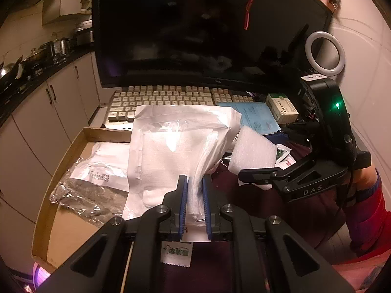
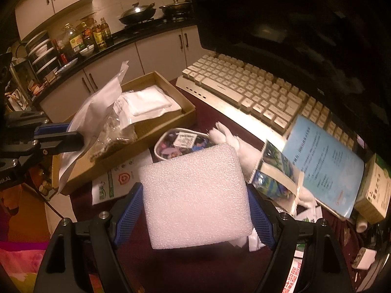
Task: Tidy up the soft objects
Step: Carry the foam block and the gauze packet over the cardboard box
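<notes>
My left gripper [image 1: 195, 188] is shut on the lower edge of a clear plastic bag with folded white cloth [image 1: 176, 146] and holds it up above the cardboard box [image 1: 61, 168]. In the right wrist view the same bag [image 2: 97, 102] hangs from that gripper [image 2: 73, 134] at the left. My right gripper [image 2: 194, 190] is shut on a white foam block [image 2: 195, 195], its blue pads pressing both sides, and the block is lifted off the dark red tabletop. The box [image 2: 171, 122] holds a white packet [image 2: 149, 102] and a bagged grey item [image 2: 114, 139].
A cream keyboard [image 2: 256, 92] and a dark monitor [image 1: 207, 31] fill the back. A blue sheet [image 2: 322, 163], a small carton [image 2: 374, 190], a printed pouch [image 2: 180, 144], a white fluffy item [image 2: 234, 144] and a ring light [image 1: 325, 53] crowd the right. A red sleeve [image 1: 371, 207] shows.
</notes>
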### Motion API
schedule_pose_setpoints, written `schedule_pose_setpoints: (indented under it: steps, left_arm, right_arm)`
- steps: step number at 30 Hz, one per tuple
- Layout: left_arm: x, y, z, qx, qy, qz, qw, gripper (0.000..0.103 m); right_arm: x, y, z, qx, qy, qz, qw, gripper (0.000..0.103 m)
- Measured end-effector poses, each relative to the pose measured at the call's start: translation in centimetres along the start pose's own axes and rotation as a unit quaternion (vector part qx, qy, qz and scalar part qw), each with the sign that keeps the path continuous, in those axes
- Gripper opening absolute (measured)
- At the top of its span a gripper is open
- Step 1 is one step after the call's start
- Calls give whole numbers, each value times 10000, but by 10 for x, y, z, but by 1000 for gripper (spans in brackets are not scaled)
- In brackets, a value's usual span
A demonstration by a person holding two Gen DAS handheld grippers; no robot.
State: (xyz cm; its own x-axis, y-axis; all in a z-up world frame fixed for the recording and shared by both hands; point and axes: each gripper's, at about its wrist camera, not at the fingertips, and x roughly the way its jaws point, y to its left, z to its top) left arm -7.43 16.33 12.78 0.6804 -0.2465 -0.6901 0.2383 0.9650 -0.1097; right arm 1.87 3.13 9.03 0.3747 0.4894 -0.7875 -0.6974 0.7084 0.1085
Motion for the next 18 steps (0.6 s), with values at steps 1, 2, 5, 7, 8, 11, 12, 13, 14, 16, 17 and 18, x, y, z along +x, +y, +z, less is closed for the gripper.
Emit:
schedule_pose_setpoints:
  steps: [1,2,5,7,8,11,12,13,14,16,17,18]
  left_arm:
    - [-1,1,0,-15,-16,12,10000,12]
    - [-3,2,-1,-21,-29,28,10000,12]
    - [-5,5,-1,-44,-57,70,9999,12]
    - [-7,8,-2,-67,-63,105,9999,12]
    - [-7,8,-2,-78,-64,124,9999,12]
    - [-9,12,-4,-124,-70,193,9997,12]
    - [-10,14,-4,-136,-75,210,9997,12]
    - [-12,16,-5,-157,-76,237,9996,12]
    - [-13,18,-5,-176,-80,258,9995,12]
    - [-14,21,-6,-215,-78,307,9993,12]
    - [-15,24,-7,-235,-79,344,9991,12]
    - [-16,25,-7,-253,-77,370,9990,12]
  right_arm:
    - [0,1,1,-12,1,10,10000,85]
    - [1,3,2,-29,4,22,10000,85]
    - [3,5,5,-64,13,47,10000,85]
    - [5,7,7,-88,15,61,9999,85]
    - [5,8,8,-99,14,66,9999,85]
    - [6,10,12,-131,1,87,9999,85]
    - [7,11,14,-147,-5,93,9998,85]
    - [7,12,16,-164,-7,102,9998,85]
    - [8,13,18,-180,-11,114,9998,85]
    - [9,15,21,-204,-23,133,9997,85]
    - [9,16,23,-215,-27,151,9997,85]
    - [10,17,25,-226,-40,180,9996,85]
